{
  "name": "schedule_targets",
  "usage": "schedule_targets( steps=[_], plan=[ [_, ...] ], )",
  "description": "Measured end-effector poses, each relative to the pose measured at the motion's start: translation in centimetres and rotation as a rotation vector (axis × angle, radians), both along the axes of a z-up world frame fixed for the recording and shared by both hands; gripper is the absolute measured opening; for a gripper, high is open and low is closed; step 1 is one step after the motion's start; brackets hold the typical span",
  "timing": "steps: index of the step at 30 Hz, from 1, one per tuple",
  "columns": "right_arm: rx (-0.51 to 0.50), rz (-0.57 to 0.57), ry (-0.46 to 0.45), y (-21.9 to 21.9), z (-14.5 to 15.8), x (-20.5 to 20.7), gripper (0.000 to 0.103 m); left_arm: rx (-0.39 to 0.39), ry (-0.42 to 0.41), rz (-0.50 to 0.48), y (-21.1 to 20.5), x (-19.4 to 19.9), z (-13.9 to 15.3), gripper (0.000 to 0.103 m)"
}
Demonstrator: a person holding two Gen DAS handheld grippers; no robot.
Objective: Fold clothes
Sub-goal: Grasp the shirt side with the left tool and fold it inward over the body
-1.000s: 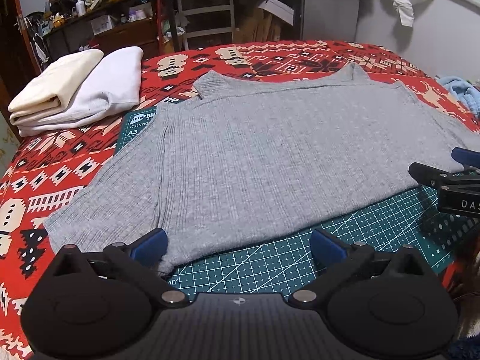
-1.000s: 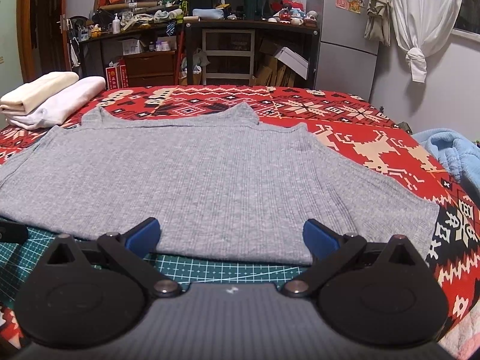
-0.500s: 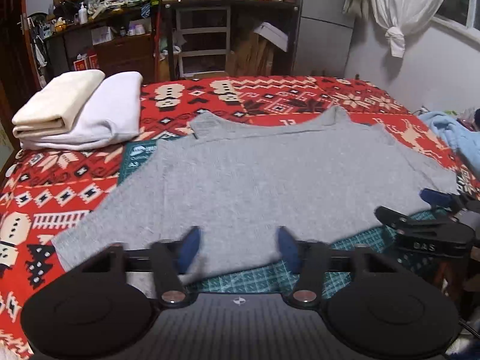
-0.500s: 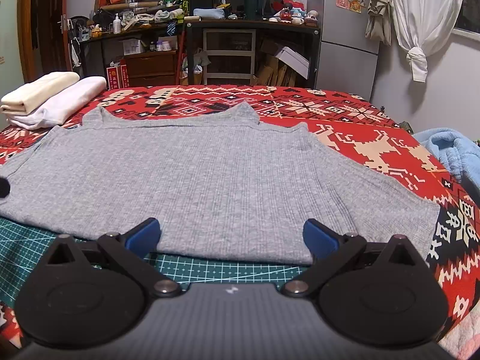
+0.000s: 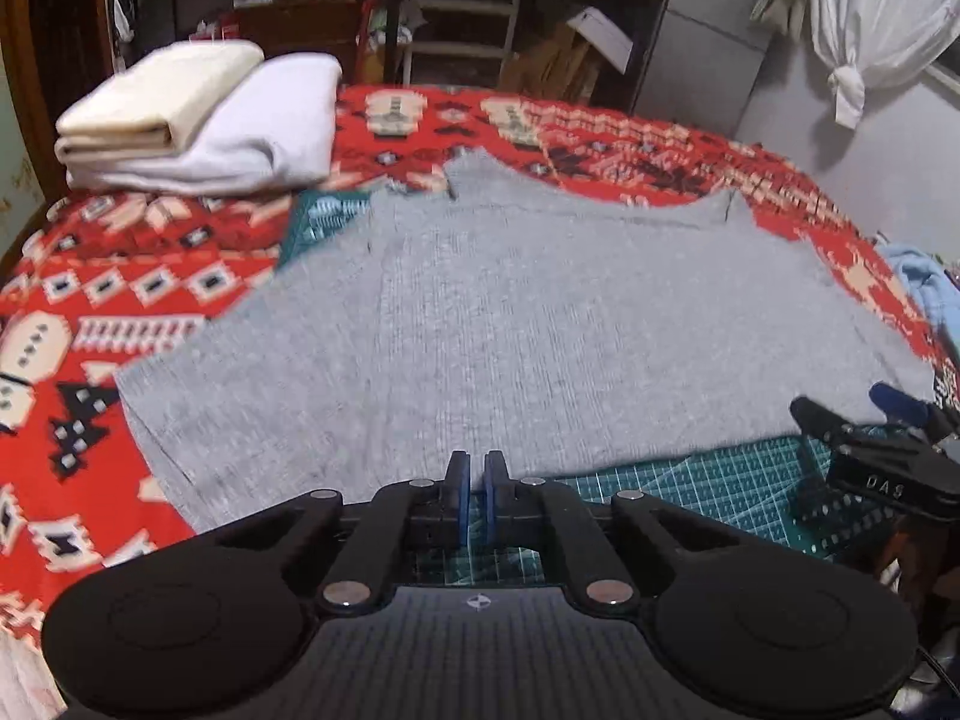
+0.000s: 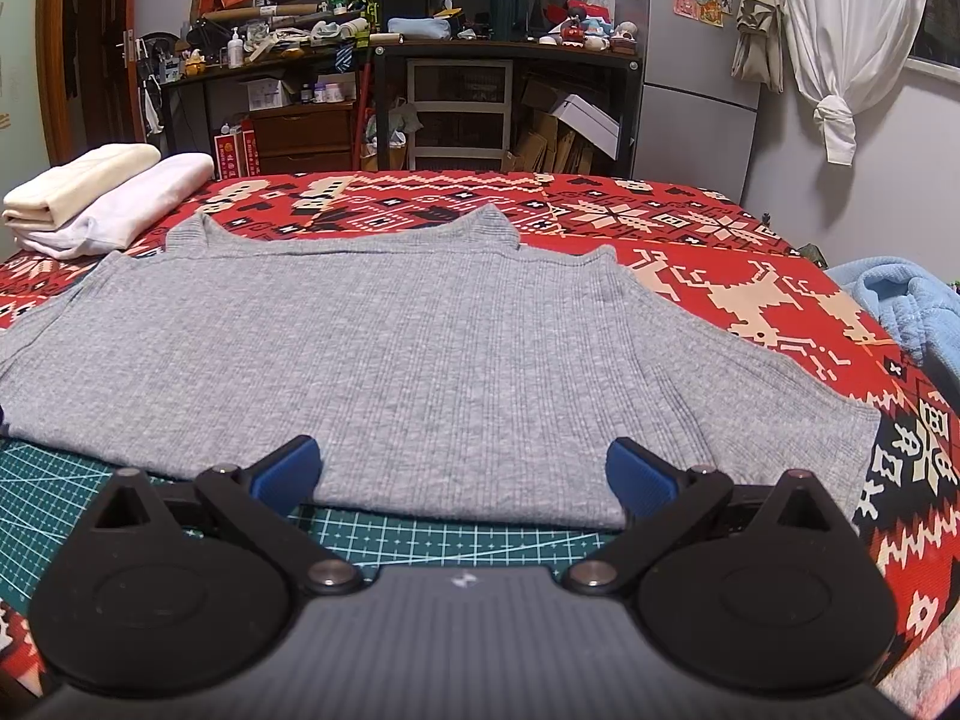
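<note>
On the green cutting mat [image 6: 420, 534] and red blanket [image 6: 750, 252] our grey sweater [image 6: 420, 360] lies flat, so, left gripper [image 5: 477, 489] pinched together with no cloth visibly caught and right gripper [image 6: 459, 474] spread wide, we should take both hem corners evenly before folding.

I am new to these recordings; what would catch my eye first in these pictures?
A grey ribbed knit top lies spread flat in the middle, over a green cutting mat on a red patterned blanket. At the far left sit two folded cream and white cloths. The left gripper is shut; the right gripper is open.
</note>
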State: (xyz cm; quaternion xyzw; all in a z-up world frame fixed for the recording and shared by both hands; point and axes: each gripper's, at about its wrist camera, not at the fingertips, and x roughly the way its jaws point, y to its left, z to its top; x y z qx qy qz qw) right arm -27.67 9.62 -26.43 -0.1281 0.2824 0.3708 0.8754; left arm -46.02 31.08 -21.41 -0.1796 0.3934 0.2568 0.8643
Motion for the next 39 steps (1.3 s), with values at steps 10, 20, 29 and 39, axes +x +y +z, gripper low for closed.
schedule_targets(
  steps=[10, 20, 29, 39],
  plan=[
    [-0.003, 0.006, 0.003, 0.0, 0.1, 0.1, 0.103, -0.061, 0.010, 0.121, 2.6, -1.9, -0.7, 0.004],
    [0.004, 0.000, -0.007, -0.6, 0.8, 0.1, 0.102, -0.089, -0.021, 0.163, 3.5, -3.1, -0.5, 0.004],
    [0.030, -0.022, -0.034, -1.5, 1.6, 0.6, 0.097, -0.149, -0.043, 0.208, 3.9, -4.8, -0.4, 0.004],
    [0.046, -0.029, -0.043, -1.8, 2.0, 1.0, 0.093, -0.165, -0.075, 0.370, 7.3, -8.0, 1.3, 0.022]
  ],
)
